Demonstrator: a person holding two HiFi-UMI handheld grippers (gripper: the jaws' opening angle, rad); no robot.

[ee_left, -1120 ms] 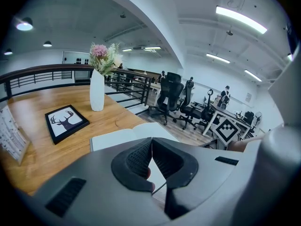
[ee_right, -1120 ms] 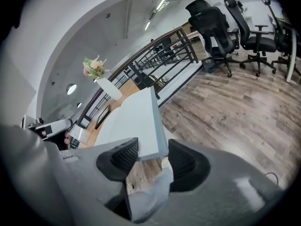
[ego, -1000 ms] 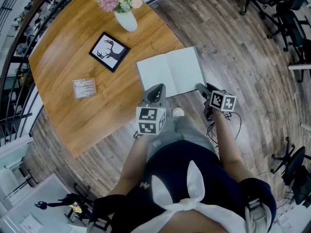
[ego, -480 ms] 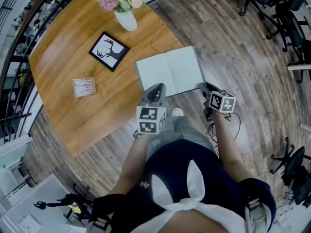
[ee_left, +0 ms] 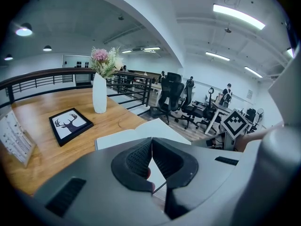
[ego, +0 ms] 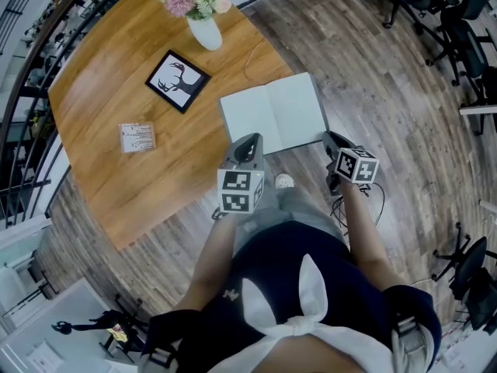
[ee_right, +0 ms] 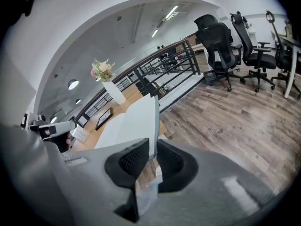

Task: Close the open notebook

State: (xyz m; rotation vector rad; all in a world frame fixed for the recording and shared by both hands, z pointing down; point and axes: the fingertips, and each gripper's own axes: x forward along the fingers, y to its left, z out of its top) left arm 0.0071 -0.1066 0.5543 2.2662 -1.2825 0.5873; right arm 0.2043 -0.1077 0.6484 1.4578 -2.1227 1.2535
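Two claws sit at the near edge of the wooden surface (ego: 116,84), where the open notebook (ego: 273,115) lies at the corner nearest the person, blank white pages up. The right claw (ego: 330,140) has just been closing, and its pads now pinch the notebook's right-hand edge. The left claw (ego: 248,142) is closed on nothing, just short of the left page. Farther back stand a framed deer picture (ego: 178,81), a white vase (ego: 204,31) of flowers and a small printed card (ego: 137,137) (its print too small to read).
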